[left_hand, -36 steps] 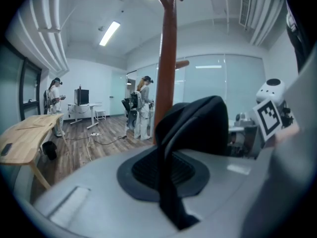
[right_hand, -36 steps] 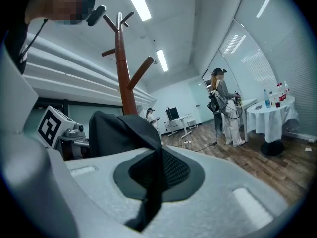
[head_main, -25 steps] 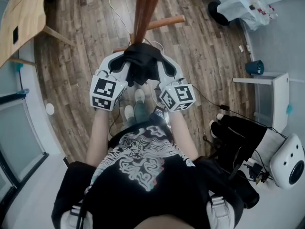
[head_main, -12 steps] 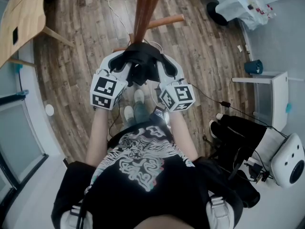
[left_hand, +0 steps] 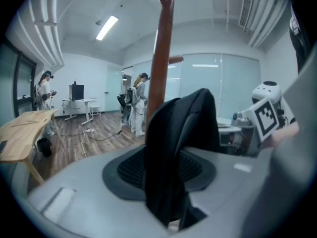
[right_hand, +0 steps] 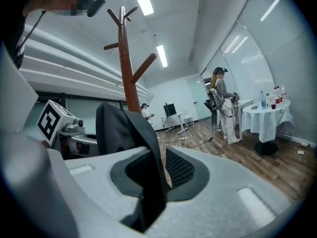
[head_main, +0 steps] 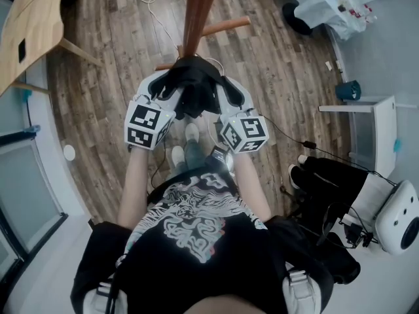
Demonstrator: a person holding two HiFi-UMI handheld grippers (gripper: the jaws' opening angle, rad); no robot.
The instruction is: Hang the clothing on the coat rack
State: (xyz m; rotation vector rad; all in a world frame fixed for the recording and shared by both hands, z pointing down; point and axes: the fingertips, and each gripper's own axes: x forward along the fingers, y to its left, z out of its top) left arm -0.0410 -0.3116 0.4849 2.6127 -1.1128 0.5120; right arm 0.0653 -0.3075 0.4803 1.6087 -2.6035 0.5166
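L gripper (left_hand: 161, 165) jaws just been opening, now wide, black garment (head_main: 194, 84) loose btwn. R gripper (right_hand: 161, 170) gapped round it too. Garment bunched at coat rack (head_main: 196, 12) pole. My worry: no peg caught, it drops.

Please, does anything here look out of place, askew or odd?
Only the black garment looks odd: it sits bunched in a lump against the pole of the coat rack and does not hang down smoothly. Nothing looks spilled or damaged.
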